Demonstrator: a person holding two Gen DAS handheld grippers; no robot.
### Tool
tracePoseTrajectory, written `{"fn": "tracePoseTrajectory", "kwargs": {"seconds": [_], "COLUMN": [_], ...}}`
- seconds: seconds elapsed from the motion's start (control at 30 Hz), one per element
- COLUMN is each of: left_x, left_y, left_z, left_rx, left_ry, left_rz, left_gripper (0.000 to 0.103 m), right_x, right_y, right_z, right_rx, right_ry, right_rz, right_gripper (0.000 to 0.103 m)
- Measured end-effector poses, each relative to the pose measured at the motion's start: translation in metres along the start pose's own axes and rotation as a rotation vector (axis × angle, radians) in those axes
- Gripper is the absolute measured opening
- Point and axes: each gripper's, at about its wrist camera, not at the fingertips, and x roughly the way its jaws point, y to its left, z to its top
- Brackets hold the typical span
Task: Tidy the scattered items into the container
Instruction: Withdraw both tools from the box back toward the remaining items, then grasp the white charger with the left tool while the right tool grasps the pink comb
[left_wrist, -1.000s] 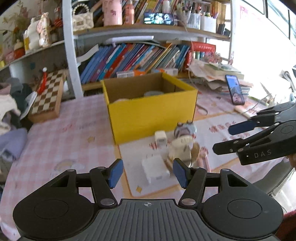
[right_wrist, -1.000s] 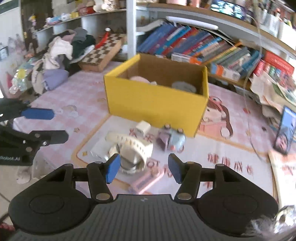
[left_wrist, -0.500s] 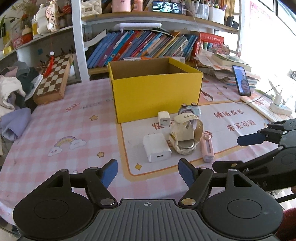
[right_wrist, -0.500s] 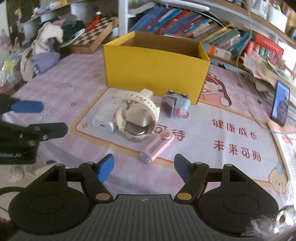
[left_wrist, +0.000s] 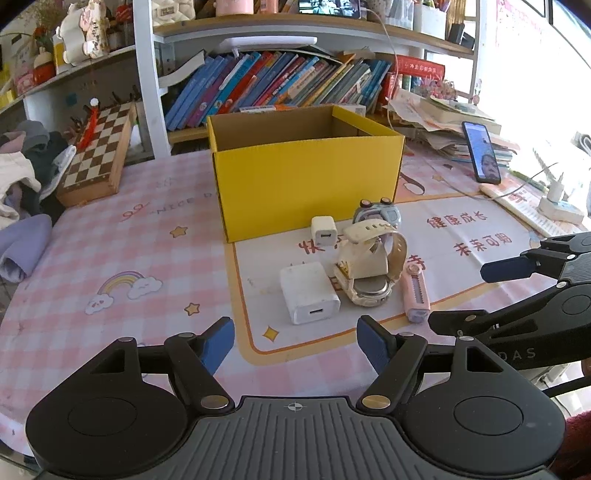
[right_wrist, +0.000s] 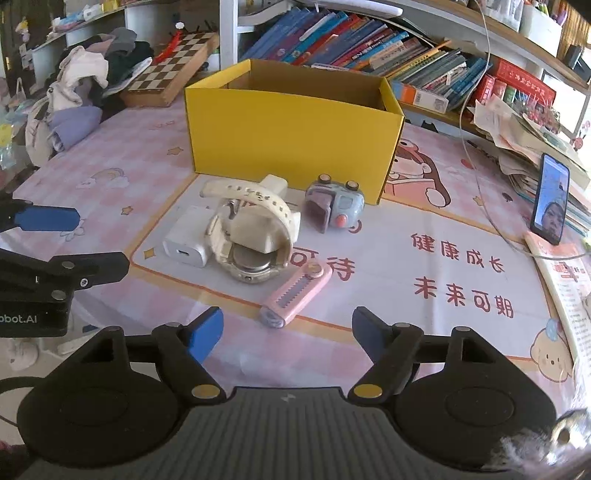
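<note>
A yellow cardboard box (left_wrist: 306, 184) (right_wrist: 291, 136) stands open on the table. In front of it lie a large white charger (left_wrist: 308, 295) (right_wrist: 186, 236), a small white charger (left_wrist: 323, 232), a cream watch (left_wrist: 369, 269) (right_wrist: 255, 236), a grey-blue toy (left_wrist: 380, 214) (right_wrist: 334, 206) and a pink utility knife (left_wrist: 417, 291) (right_wrist: 295, 293). My left gripper (left_wrist: 295, 345) is open and empty, near the table's front edge, short of the large charger. My right gripper (right_wrist: 288, 336) is open and empty, just short of the pink knife.
A chessboard (left_wrist: 98, 162), a clothes pile (right_wrist: 88, 81) and a purple cloth (left_wrist: 22, 251) are at the left. A phone (left_wrist: 482, 153) (right_wrist: 552, 199), cables, papers and a power strip (left_wrist: 535, 210) are at the right. Bookshelves stand behind the box.
Both grippers have pulled back from the box toward the table's front edge and have opened wider. The items on the mat have not moved.
</note>
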Motion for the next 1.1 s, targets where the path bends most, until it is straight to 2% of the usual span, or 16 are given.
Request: {"fn": "tracePoseTrajectory", "kwargs": {"seconds": [0.07,0.2,0.67,1.1], "left_x": [0.001,0.004,0.014,0.037], "left_y": [0.000,-0.002,-0.007,-0.003], "left_z": [0.001,0.003,0.008,0.013], "left_rx": [0.000,0.004,0.008,0.002], "left_ry": [0.000,-0.004,-0.005,0.035], "left_rz": [0.000,0.000,0.003,-0.001], "left_gripper": [0.076,0.081,0.081,0.081], "right_x": [0.001,0.002,0.012,0.039], "right_y": [-0.001,-0.001,-0.011,-0.010], "right_z": [0.001,0.002,0.005,0.015], "right_rx": [-0.001,-0.007,0.000,-0.033], "right_ry": [0.000,-0.001,0.002,0.038], "right_rz": [0.000,-0.001,-0.009,0.000], "right_gripper": [0.080,0.081,0.081,0.078]}}
